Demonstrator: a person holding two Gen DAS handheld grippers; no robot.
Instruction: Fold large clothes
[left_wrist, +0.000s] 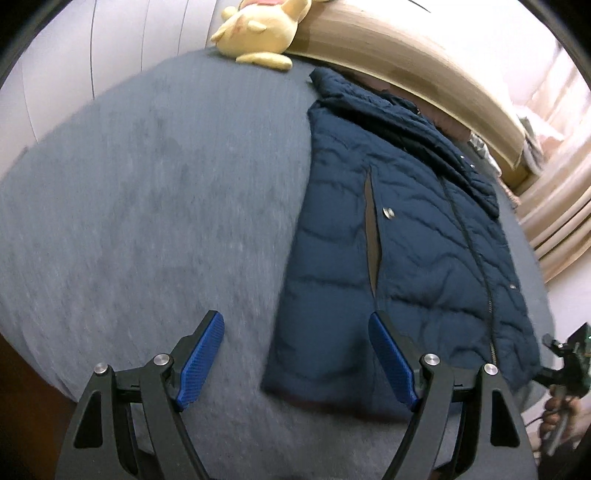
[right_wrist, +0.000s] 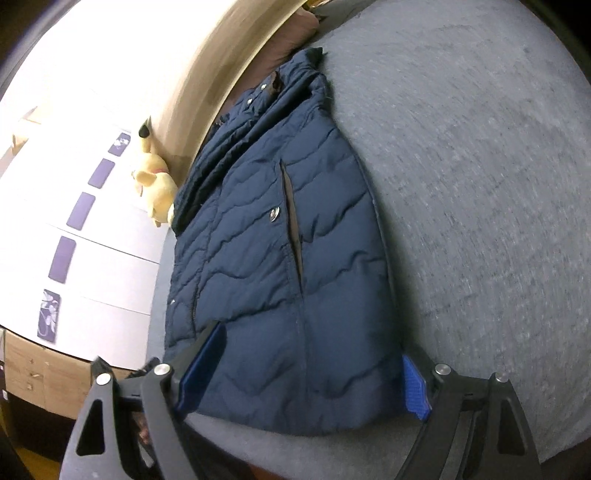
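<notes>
A navy quilted jacket (left_wrist: 402, 243) lies flat on the grey bed cover (left_wrist: 147, 206), zip side up, collar at the far end by the headboard. My left gripper (left_wrist: 297, 339) is open and empty, hovering above the jacket's near left hem corner. In the right wrist view the jacket (right_wrist: 280, 266) fills the middle. My right gripper (right_wrist: 314, 354) is open wide, its blue pads (right_wrist: 415, 387) on either side of the jacket's near hem, holding nothing. The right gripper also shows in the left wrist view (left_wrist: 569, 365) at the far right edge.
A yellow plush toy (left_wrist: 258, 33) lies at the head of the bed against the wooden headboard (left_wrist: 406, 55); it also shows in the right wrist view (right_wrist: 155, 181). White wardrobe doors (right_wrist: 74, 221) stand beside the bed. Curtains (left_wrist: 554, 206) hang at the right.
</notes>
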